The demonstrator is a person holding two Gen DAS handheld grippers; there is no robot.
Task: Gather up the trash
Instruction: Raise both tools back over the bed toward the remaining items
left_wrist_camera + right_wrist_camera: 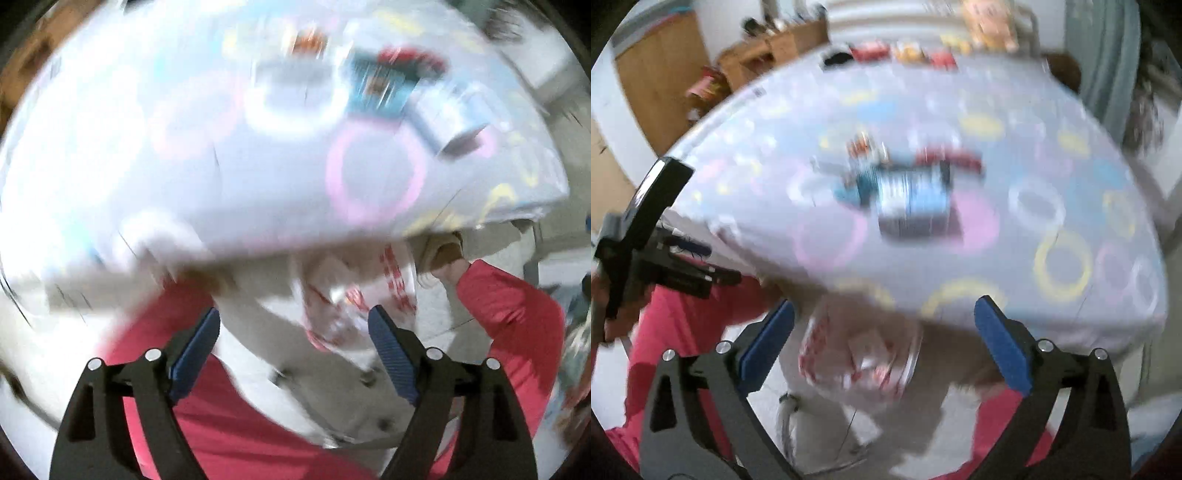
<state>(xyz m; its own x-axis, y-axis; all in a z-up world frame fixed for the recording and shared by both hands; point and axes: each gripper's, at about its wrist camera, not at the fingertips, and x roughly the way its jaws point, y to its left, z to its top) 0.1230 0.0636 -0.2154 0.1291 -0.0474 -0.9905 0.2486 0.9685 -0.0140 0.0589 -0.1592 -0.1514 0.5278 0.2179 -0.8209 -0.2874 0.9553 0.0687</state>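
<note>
Trash, a clear bag (858, 363) printed in red and white, hangs below and between the blue pads of the right tool (884, 343), which stand spread wide with nothing pinched. Left tool (293, 349) is spread too, empty, the same bag (354, 306) just ahead of it. Beyond both, on the ring-patterned counter (1071, 206), lie a silvery-blue packet (912, 203) and blurred wrappers. Best to steady both tools, then close on one packet.

Ring-patterned table (1052, 221) carries blurred blue packet (912, 199), red wrappers (960, 157).
</note>
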